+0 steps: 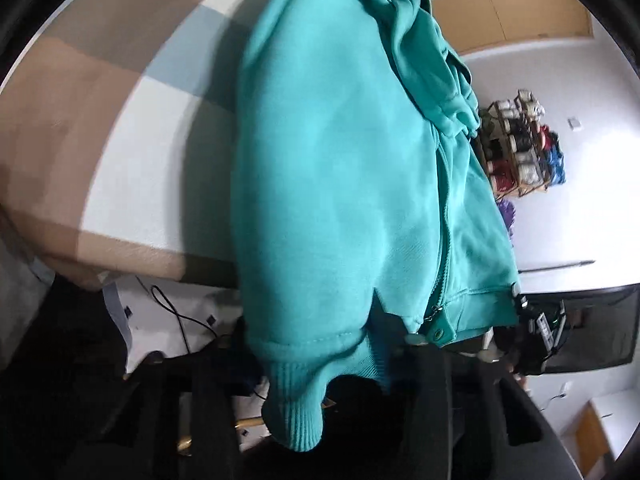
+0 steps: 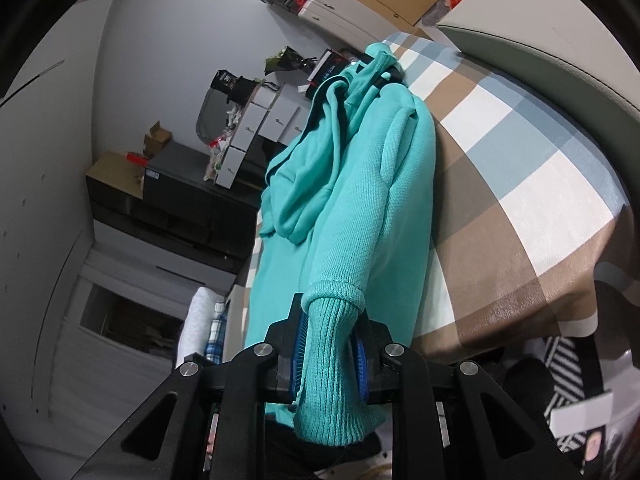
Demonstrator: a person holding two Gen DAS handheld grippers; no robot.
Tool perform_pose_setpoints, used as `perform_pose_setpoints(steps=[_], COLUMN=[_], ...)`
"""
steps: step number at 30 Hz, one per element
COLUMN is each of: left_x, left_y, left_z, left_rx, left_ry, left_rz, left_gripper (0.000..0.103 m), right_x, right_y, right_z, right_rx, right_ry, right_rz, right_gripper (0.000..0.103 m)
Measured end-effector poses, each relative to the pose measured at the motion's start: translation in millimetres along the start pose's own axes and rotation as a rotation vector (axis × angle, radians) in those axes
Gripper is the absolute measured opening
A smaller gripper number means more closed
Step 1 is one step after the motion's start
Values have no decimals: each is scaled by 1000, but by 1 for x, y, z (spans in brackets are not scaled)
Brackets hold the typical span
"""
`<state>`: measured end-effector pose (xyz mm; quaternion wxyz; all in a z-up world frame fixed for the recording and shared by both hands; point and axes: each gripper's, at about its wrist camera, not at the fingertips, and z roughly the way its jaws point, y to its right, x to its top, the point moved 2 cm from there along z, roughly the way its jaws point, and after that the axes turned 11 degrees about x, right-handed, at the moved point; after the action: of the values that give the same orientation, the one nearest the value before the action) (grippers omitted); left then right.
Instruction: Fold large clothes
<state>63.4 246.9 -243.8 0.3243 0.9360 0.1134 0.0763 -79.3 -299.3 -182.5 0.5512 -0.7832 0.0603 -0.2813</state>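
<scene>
Folding judged barely begun; teal zip hoodie [image 2: 352,184] held up above checked bed [image 2: 520,168], bunched, hood drooping, no neat fold seen; ribbed cuff [image 2: 332,356] clamped between blue pads of right fingers [image 2: 329,354]; left fingers [image 1: 304,412] dark and blurred, other cuff [image 1: 296,404] lying at them, grip cannot be told; laying flat, sleeves and body folds judged left.
</scene>
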Motion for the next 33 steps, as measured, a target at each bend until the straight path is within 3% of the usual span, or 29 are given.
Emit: perform_pose_setpoints(steps=[5, 8, 11, 13, 15, 18, 19, 21, 22, 25, 27, 30, 33], left_x=[-9, -12, -5, 1, 3, 6, 7, 6, 6, 6, 3, -4, -9], left_y=[35, 61, 67, 59, 49, 45, 44, 44, 43, 34, 31, 31, 26], left_z=[-28, -42, -38, -24, -11, -7, -8, -9, -8, -4, -7, -11, -12], left_rx=[37, 38, 92, 161, 142, 130, 118, 90, 88, 72, 58, 112, 106], left_ry=[97, 147, 163, 125, 73, 66, 68, 64, 58, 47, 49, 72, 74], left_rz=[134, 203, 229, 200, 171, 147, 136, 143, 152, 123, 122, 181, 157], left_gripper=[5, 5, 5, 8, 10, 22, 31, 34, 33, 10, 7, 6, 5], right_x=[-1, -2, -3, -3, -3, -3, -3, -3, -2, -2, -2, 0, -1], right_y=[0, 0, -1, 0, 2, 4, 6, 12, 14, 19, 21, 19, 20], right_z=[-1, -2, -3, -3, -2, 1, 4, 10, 14, 20, 23, 20, 10], right_rx=[-11, -16, -22, -21, -21, -21, -32, -66, -76, -86, -117, -240, -311], right_ry=[3, 1, 7, 9, 4, -14, -25, -53, -66, -106, -134, -171, -186], right_rz=[-2, -1, -2, 5, 12, 27, 37, 64, 76, 95, 93, 17, -53], right_gripper=[22, 22, 22, 24, 27, 27, 27, 27, 27, 16, 13, 10, 9])
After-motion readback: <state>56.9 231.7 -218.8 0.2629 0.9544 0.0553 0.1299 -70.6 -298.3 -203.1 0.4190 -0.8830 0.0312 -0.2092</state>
